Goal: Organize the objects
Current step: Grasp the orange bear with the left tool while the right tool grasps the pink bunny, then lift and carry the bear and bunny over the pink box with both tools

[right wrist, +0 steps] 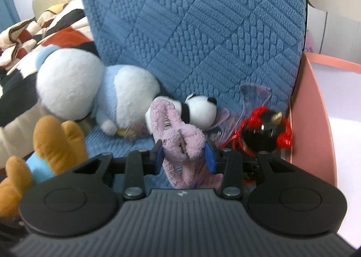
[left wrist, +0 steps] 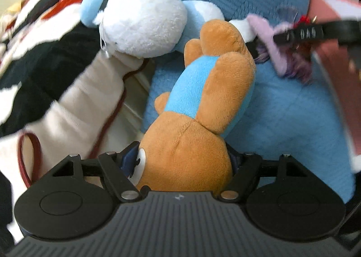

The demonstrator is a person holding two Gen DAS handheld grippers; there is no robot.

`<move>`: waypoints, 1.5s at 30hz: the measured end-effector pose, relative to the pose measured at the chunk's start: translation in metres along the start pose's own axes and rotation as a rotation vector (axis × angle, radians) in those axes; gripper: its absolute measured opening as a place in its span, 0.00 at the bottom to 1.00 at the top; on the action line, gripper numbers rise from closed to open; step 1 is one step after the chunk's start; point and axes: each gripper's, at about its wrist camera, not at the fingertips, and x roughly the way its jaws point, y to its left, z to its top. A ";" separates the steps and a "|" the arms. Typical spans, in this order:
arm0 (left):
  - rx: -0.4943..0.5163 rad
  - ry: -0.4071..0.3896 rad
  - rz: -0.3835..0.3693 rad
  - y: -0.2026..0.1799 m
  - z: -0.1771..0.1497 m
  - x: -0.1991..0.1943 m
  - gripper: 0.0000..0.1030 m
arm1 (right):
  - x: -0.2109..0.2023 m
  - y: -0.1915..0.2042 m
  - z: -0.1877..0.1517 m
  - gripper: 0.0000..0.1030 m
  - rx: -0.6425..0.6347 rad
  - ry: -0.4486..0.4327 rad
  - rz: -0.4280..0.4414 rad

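Orange plush bear [left wrist: 187, 144] clamped in left gripper [left wrist: 182, 162], pink fluffy clip [right wrist: 180, 144] pinched in right gripper [right wrist: 183, 155]: lift gently, carry into pink box [right wrist: 315, 121] without loosening.

Our left gripper [left wrist: 182, 162] points steeply downward, its jaws standing fairly wide and pressed against both sides of the brown plush bear [left wrist: 187, 144], gripping it by the head. Our right gripper [right wrist: 185, 155] tilts down at a gentler slant, its blue pads [right wrist: 209, 155] drawn closer together and clamped on the pink fuzzy clip [right wrist: 180, 144]. In the left wrist view, one black finger of the right gripper reaches in from the right edge. Neither of our hands shows.
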 end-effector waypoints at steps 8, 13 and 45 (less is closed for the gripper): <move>-0.247 -0.011 -0.121 -0.014 -0.022 -0.006 0.77 | -0.029 0.009 -0.027 0.40 -0.004 0.053 0.018; -0.356 -0.014 -0.133 -0.018 -0.039 -0.009 0.77 | -0.039 0.016 -0.045 0.40 0.023 0.099 0.032; -0.488 -0.026 -0.239 -0.023 -0.059 0.002 0.77 | -0.089 0.040 -0.069 0.40 0.005 0.175 -0.085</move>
